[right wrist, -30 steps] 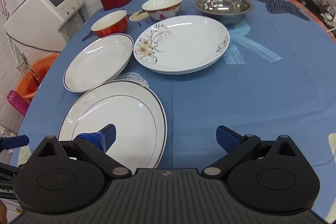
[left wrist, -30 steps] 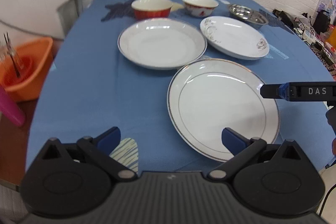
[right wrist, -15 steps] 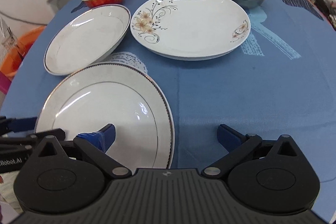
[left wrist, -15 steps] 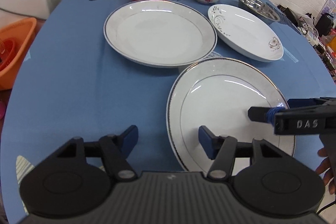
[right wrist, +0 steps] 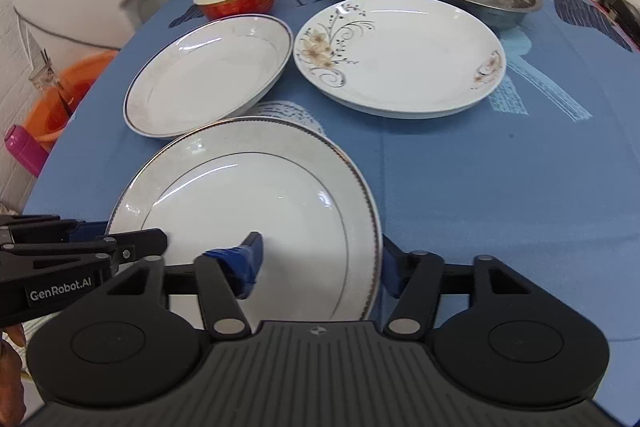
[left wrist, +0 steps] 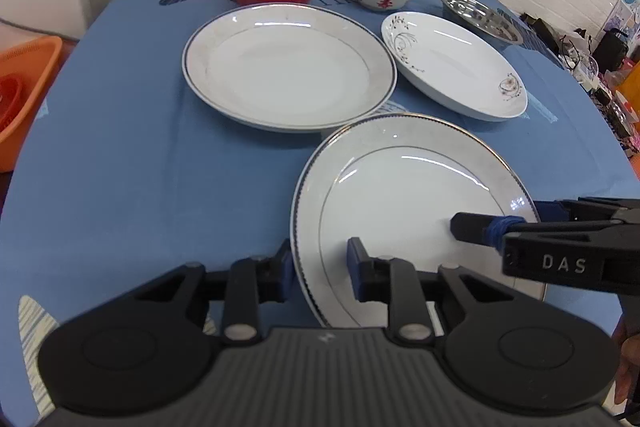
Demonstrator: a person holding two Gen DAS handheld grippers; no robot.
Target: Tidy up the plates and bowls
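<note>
Black ribbed tongs (left wrist: 320, 265) with blue pads (right wrist: 250, 259), silver pivot screws, white "DAS" lettering.

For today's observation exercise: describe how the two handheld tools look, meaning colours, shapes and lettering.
Both are matte black with a ribbed body, two round discs and blue-padded fingers. The left tool reads "GenRobot.AI"; the right tool reads "DAS".

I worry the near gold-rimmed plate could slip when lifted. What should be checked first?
1. Left gripper straddles the gold-rimmed white plate's left rim: ok.
2. Right gripper straddles its right rim: ok.
3. Both grips firmly clamped: cannot tell.
4. Plate lifted off the blue tablecloth: cannot tell.
5. Grey-rimmed deep plate lies apart, nothing stacked on it: ok.
6. Floral white plate lies outside the lifting path: ok.
</note>
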